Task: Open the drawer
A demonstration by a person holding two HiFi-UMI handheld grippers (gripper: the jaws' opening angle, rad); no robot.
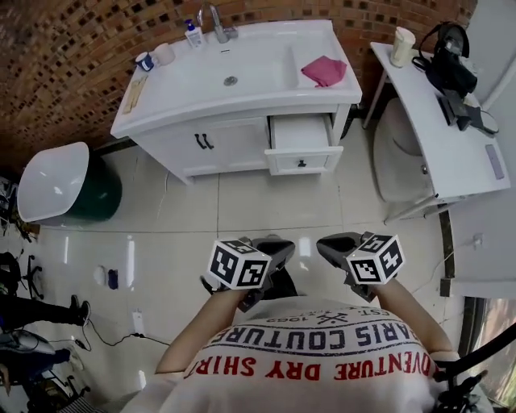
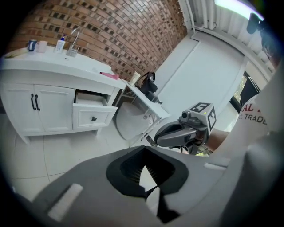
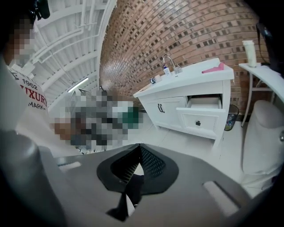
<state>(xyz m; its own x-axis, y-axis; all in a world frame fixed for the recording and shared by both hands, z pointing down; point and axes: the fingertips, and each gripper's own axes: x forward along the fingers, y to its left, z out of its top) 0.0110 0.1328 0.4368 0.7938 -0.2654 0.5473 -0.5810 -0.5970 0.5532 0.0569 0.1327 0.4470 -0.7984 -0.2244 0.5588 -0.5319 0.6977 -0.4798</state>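
Observation:
The white vanity (image 1: 201, 97) stands against the brick wall, and its right-hand drawer (image 1: 301, 141) with a black knob is pulled out. The open drawer also shows in the left gripper view (image 2: 93, 116) and the right gripper view (image 3: 199, 119). Both grippers are held close to the person's chest, far from the vanity. My left gripper (image 1: 270, 256) (image 2: 144, 150) is shut with nothing in it. My right gripper (image 1: 332, 246) (image 3: 139, 148) is shut and empty too; its body appears in the left gripper view (image 2: 179, 133).
A pink cloth (image 1: 324, 70), a faucet (image 1: 216, 22) and small bottles sit on the counter. A white side table (image 1: 451, 137) with a cup and a black device stands at the right, over a white stool (image 1: 395, 153). A white-lidded green bin (image 1: 60, 184) stands left; cables lie on the floor.

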